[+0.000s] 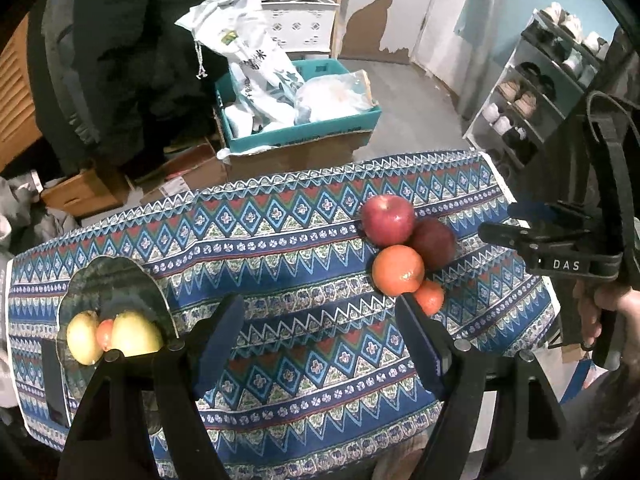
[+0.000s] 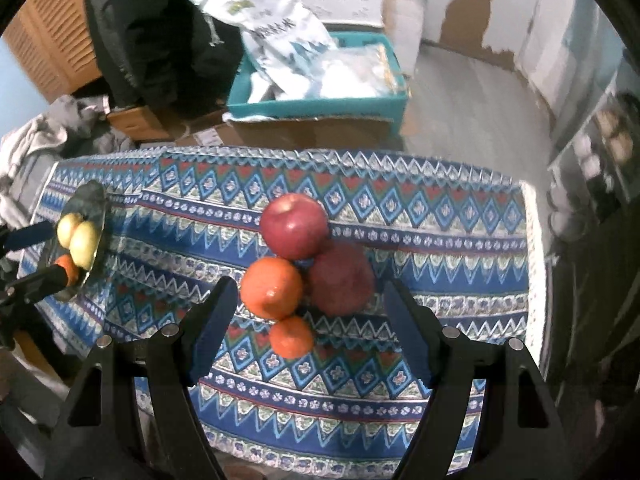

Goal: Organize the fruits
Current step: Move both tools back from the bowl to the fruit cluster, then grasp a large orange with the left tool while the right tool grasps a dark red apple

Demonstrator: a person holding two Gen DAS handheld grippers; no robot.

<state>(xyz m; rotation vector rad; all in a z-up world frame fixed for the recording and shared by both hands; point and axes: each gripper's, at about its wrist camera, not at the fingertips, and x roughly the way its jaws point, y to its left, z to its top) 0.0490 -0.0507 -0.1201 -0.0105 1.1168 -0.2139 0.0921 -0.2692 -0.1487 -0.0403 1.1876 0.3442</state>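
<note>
Four fruits sit bunched on the patterned cloth: a red apple, a darker red apple, a large orange and a small orange. A glass plate at the left holds two yellow-green fruits and a small orange one. My left gripper is open and empty above the cloth between plate and bunch. My right gripper is open, its fingers on either side of the bunch.
The patterned cloth covers a small table. Behind it stand a teal box with bags on cardboard boxes. A shoe rack stands at the right. Clothes lie at the left. The right gripper's body shows in the left wrist view.
</note>
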